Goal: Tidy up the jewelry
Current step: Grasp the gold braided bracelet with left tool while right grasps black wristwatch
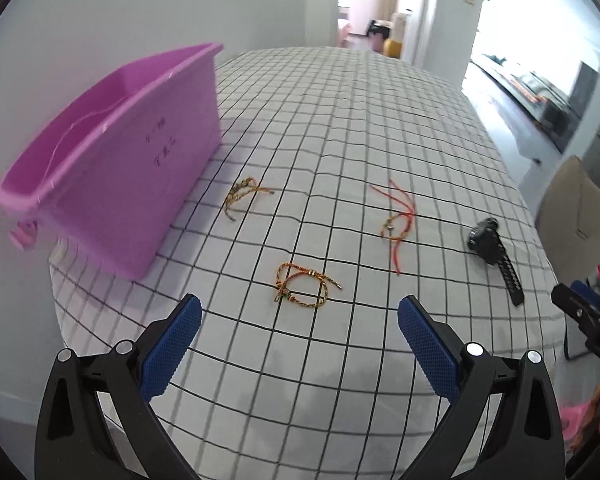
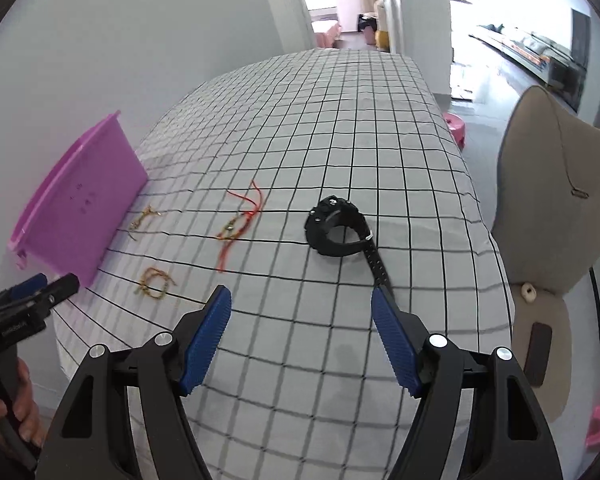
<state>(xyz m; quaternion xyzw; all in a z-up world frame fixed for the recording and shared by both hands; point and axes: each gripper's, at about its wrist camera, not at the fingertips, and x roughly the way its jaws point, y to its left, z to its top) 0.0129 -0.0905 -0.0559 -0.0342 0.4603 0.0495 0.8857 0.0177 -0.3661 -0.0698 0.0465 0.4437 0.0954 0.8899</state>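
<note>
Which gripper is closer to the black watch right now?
Right. The right gripper hovers open just short of the black watch, one fingertip by its strap end. The left gripper faces the orange cord bracelet, with the watch off to its right.

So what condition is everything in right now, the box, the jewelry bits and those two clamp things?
Pink box: upright, open-topped, nothing visible inside.
Braided bracelet: loose on the cloth, nearest the left gripper.
Olive bracelet: lying beside the box.
Red cord bracelet: strands sprawled out.
Black watch: strap buckled in a loop, tail trailing.
Left gripper: open, empty.
Right gripper: open, empty.
</note>
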